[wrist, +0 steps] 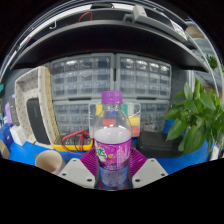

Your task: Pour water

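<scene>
A clear plastic water bottle (112, 140) with a purple cap and a purple label stands upright between my two fingers. My gripper (113, 163) is shut on the bottle, its magenta pads (88, 160) pressing the bottle's lower half on both sides. A clear glass cup (100, 117) stands right behind the bottle, partly hidden by it. The bottle's base is hidden between the fingers.
A leafy green plant (196, 117) stands to the right. A microwave-like box (38, 102) is at the left, with a tan round cup (47, 160) near the left finger. A wall of small drawer bins (110, 75) lies beyond. The table top is blue (160, 150).
</scene>
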Demonstrator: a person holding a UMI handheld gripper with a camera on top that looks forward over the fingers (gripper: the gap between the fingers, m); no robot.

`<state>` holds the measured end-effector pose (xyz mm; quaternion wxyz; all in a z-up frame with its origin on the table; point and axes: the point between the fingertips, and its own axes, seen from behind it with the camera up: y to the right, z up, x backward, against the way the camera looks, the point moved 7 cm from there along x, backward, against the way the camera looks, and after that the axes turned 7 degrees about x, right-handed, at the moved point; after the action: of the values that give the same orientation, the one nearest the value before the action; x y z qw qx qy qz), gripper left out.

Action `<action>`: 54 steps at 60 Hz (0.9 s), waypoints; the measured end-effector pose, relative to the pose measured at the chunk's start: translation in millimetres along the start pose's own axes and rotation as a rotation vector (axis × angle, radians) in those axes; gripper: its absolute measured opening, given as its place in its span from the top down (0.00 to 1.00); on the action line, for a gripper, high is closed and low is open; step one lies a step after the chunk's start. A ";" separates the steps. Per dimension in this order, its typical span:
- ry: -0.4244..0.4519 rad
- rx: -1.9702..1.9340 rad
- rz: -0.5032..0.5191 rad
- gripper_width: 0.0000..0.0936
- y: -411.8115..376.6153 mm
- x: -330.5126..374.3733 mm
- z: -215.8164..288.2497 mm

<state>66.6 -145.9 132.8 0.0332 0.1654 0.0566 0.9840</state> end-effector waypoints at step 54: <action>-0.073 -0.086 -0.054 0.19 -23.1 89.0 -61.3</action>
<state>-36.4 -121.7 101.1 0.0689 0.1981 0.0176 0.9776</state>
